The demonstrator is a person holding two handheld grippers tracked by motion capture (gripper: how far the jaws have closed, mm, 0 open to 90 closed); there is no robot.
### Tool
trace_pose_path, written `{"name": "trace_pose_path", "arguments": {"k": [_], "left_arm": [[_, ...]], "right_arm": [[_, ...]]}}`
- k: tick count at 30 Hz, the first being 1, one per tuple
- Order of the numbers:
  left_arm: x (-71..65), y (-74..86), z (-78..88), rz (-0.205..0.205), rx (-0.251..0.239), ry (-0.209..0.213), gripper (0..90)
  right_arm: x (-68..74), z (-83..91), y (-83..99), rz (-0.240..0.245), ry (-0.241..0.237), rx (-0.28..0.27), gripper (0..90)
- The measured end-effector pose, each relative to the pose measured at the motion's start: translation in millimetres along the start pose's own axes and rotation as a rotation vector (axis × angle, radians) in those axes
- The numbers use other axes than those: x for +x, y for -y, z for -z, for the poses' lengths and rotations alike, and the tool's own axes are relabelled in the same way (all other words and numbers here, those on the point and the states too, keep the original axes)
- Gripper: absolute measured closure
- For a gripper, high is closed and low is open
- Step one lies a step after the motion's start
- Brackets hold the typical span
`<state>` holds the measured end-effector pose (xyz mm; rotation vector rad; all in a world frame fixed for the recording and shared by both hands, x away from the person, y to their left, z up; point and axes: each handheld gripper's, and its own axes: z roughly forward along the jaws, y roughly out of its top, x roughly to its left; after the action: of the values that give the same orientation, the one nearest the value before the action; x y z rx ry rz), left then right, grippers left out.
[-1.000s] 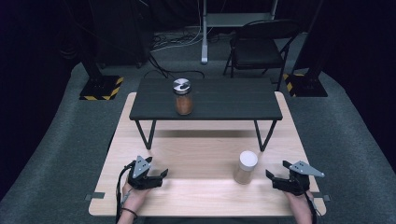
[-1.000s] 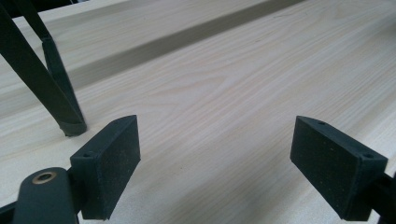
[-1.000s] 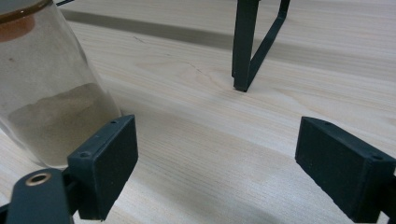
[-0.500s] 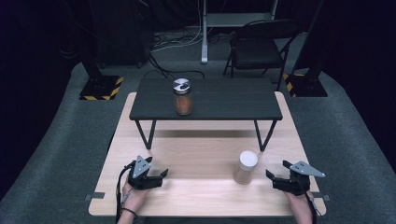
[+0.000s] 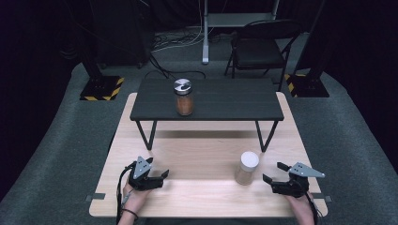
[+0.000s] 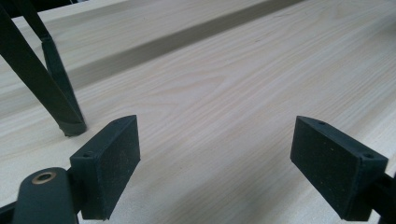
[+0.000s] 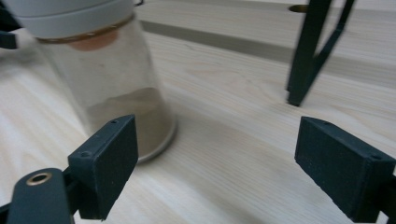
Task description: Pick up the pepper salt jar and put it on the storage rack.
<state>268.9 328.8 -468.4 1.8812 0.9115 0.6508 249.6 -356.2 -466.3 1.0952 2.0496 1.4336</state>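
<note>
Jar [image 5: 247, 168] just left of right claw [image 5: 272, 180], apart

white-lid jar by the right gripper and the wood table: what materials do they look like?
Jar: clear body, glass or hard plastic, can't tell which; tan powder shows through the lower part. Its lid is matte white, likely plastic. Table: pale wood or wood-look laminate, with long straight grain lines and a smooth, low-sheen surface.
</note>
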Motion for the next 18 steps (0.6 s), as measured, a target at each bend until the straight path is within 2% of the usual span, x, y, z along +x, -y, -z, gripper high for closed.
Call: {"name": "trace_pose_path", "arguments": {"k": [7,12,18], "left_arm": [[0.0,-0.6,-0.3,-0.001,0.003,0.000,15.1],[0.1,-1.3,-0.3,-0.006,0.008,0.000,14.9],[-0.1,-1.2,-0.3,-0.007,0.007,0.000,14.9]], "right_arm": [[-0.4,-5.4,-2.4,0.027,-0.083,-0.006,11.6],[6.6,-11.5,-5.4,0.046,-0.107,-0.006,11.4],[13.6,-16.7,-6.8,0.050,-0.111,-0.022,11.3]]}}
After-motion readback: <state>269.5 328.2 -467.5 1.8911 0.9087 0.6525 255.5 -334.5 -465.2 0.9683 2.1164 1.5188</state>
